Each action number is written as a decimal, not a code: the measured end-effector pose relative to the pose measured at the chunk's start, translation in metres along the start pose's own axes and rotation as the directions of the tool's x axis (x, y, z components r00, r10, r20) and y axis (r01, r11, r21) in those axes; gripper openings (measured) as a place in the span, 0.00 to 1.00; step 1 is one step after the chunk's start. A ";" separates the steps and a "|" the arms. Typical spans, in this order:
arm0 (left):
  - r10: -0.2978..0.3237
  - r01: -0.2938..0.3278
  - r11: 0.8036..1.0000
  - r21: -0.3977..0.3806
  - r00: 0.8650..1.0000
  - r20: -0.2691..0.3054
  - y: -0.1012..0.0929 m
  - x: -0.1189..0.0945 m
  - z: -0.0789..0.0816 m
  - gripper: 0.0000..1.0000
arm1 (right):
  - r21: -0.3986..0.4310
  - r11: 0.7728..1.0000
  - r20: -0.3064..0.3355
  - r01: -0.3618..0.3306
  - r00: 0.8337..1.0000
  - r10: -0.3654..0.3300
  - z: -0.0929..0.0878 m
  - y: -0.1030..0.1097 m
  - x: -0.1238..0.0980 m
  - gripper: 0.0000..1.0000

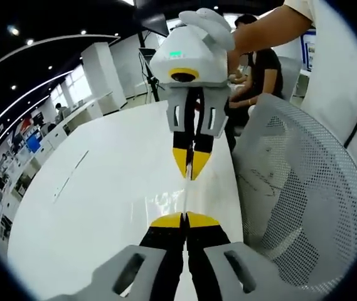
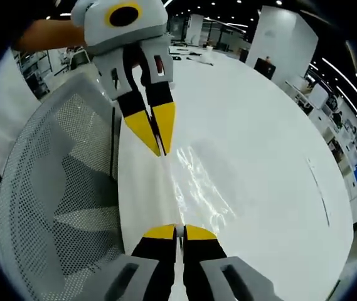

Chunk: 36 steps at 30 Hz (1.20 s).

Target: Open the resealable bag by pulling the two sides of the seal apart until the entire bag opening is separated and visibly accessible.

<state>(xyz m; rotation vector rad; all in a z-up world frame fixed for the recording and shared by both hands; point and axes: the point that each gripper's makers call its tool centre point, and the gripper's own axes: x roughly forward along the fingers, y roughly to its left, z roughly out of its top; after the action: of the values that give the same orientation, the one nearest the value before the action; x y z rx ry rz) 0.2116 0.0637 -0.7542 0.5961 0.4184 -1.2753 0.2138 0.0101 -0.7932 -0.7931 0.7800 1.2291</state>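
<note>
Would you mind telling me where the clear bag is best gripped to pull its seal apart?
Grip the bag by its thin top edge, one side each, coming from opposite ends. It hangs as a flat, taut sheet between the left gripper and right gripper, both already shut on that edge.

White table [image 1: 103, 207] open ahead; mesh chair [image 1: 303, 188] crowds table edge.

Grippers: left gripper [image 1: 185, 219] and right gripper [image 2: 179, 231] yellow-tipped, black-and-grey. Bag [image 2: 197, 188] clear. Table [image 1: 103, 188] white. Mesh chair [image 1: 303, 200] white.
</note>
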 end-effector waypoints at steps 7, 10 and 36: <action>0.003 -0.003 1.000 0.001 1.000 -0.001 0.001 -0.002 -0.001 0.00 | 0.020 1.000 -0.026 0.013 1.000 -0.012 -0.015 -0.005 -0.001 0.00; 0.003 -0.003 1.000 0.003 1.000 -0.003 0.000 -0.002 0.000 0.00 | 0.031 0.999 -0.033 0.016 0.999 -0.014 -0.020 -0.006 -0.002 0.00; 0.006 -0.006 1.000 0.009 1.000 0.001 0.001 -0.003 0.001 0.00 | 0.072 0.997 -0.058 0.027 0.998 -0.023 -0.040 -0.008 -0.005 0.00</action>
<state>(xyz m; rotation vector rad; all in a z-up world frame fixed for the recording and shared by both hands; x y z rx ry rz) 0.2117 0.0658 -0.7512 0.6039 0.4097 -1.2721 0.2176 -0.0280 -0.8091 -0.7792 0.8546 1.1536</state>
